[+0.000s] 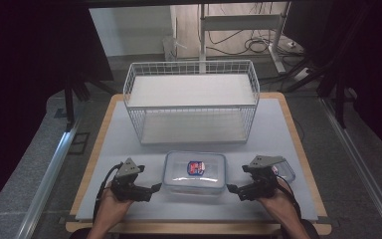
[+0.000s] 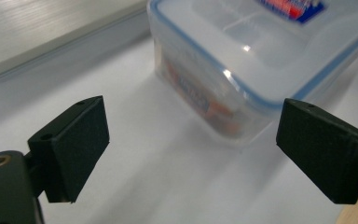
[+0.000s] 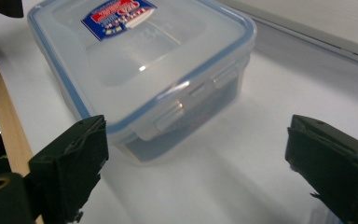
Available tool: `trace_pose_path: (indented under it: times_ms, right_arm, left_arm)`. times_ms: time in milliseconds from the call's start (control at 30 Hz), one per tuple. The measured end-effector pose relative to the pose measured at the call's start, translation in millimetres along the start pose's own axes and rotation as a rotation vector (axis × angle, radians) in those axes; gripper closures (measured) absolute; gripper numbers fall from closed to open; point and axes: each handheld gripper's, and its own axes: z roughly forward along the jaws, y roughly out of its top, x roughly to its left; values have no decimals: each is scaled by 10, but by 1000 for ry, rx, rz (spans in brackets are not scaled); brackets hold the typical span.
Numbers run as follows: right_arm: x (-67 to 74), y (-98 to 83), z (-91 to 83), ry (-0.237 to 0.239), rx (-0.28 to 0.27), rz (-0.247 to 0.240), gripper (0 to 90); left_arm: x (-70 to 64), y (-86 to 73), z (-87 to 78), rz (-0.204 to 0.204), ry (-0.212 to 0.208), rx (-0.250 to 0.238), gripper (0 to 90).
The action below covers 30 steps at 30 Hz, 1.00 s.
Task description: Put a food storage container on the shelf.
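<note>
The work was judged to be at an early stage: the clear plastic container [image 1: 195, 172], its blue-rimmed lid seated and its side latch apparently pressed down, lay on the table [image 1: 119, 144] near the front edge, midway between the two grippers, and nothing had been lifted. The white wire basket [image 1: 191, 99] behind it stood empty, so carrying the container into it, if that was intended, was left to be done. The left gripper [image 1: 146, 191] was held just beside the container's left end with its jaws spread wide and nothing between them. The right gripper [image 1: 236, 190] was likewise wide apart and empty, just beside the right end.

The table was covered by a pale grey mat with a wooden border. A dim room with dark curtains, a grey floor and a white metal stand with trailing cables was seen behind. A second small lid-like piece [image 1: 284, 170] lay by the right gripper.
</note>
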Motion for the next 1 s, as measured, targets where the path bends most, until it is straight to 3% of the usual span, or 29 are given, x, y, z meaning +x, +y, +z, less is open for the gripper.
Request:
trace_pose_path:
  times_ms: [133, 167, 200, 233, 300, 400, 467, 533, 600, 633, 733, 767, 867, 933, 1000]
  right_arm:
    - [27, 42, 26, -1, 3, 3, 25]
    - [32, 70, 46, 10, 16, 16, 16]
    - [31, 84, 55, 21, 22, 28, 16]
    - [29, 97, 69, 38, 25, 38, 16]
    - [30, 107, 77, 47, 29, 45, 17]
    - [16, 182, 143, 72, 49, 75, 40]
    - [-6, 210, 193, 98, 58, 96, 52]
    - [-27, 223, 254, 109, 77, 110, 62]
    - [-35, 224, 286, 111, 90, 114, 61]
    - [-67, 228, 334, 152, 98, 155, 74]
    - [-82, 243, 362, 170, 108, 176, 86]
    - [-88, 253, 386, 186, 114, 188, 81]
    - [-112, 262, 457, 218, 127, 237, 65]
    - [-135, 266, 479, 223, 127, 258, 76]
    - [-142, 267, 458, 225, 128, 263, 101]
  left_arm:
    - [48, 65, 67, -16, -29, 23, 57]
    - [73, 106, 112, -28, -57, 28, 51]
    - [73, 106, 112, -28, -57, 28, 38]
    - [97, 151, 150, -42, -89, 28, 44]
    - [112, 184, 181, -41, -101, 28, 44]
    - [142, 264, 317, -49, -167, 50, 48]
    - [140, 278, 355, -48, -179, 60, 50]
    - [128, 322, 466, -55, -230, 74, 49]
    - [120, 336, 497, -59, -249, 80, 49]
    - [112, 348, 527, -64, -261, 88, 26]
    - [122, 362, 542, -67, -265, 95, 27]
    - [131, 358, 543, -73, -269, 94, 35]
    - [205, 309, 626, -150, -365, 112, 38]
    - [207, 312, 649, -165, -366, 111, 26]
    - [171, 344, 613, -147, -337, 119, 43]
